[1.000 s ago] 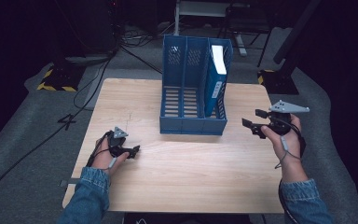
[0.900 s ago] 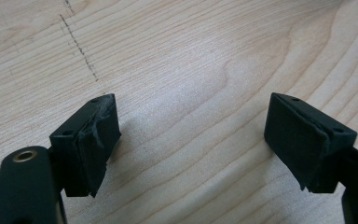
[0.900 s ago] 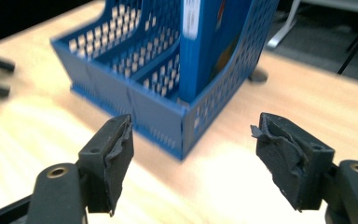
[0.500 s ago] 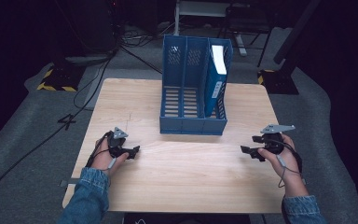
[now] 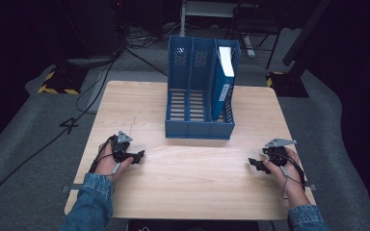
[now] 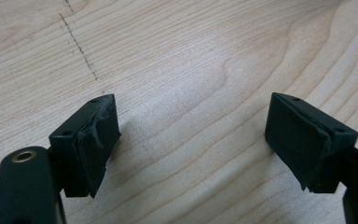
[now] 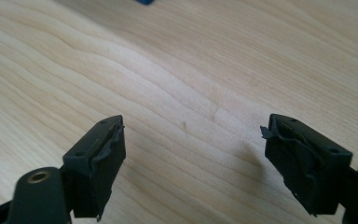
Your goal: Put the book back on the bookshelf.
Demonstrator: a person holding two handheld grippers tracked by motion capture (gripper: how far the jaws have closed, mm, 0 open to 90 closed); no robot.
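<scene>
Blue file rack [image 5: 200, 91] at upper centre holds a binder [image 5: 223, 79]; both grippers, left gripper [image 5: 136, 156] and right gripper [image 5: 255, 164], rest low with jaws apart and empty, the right's just widening. Probably finished; next, withdraw.

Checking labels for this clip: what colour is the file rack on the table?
Blue; the file rack shows best in the high view.

Light wooden table [image 5: 192, 192], blue three-slot file rack [image 5: 200, 127] standing near its far edge, seemingly centred
</scene>
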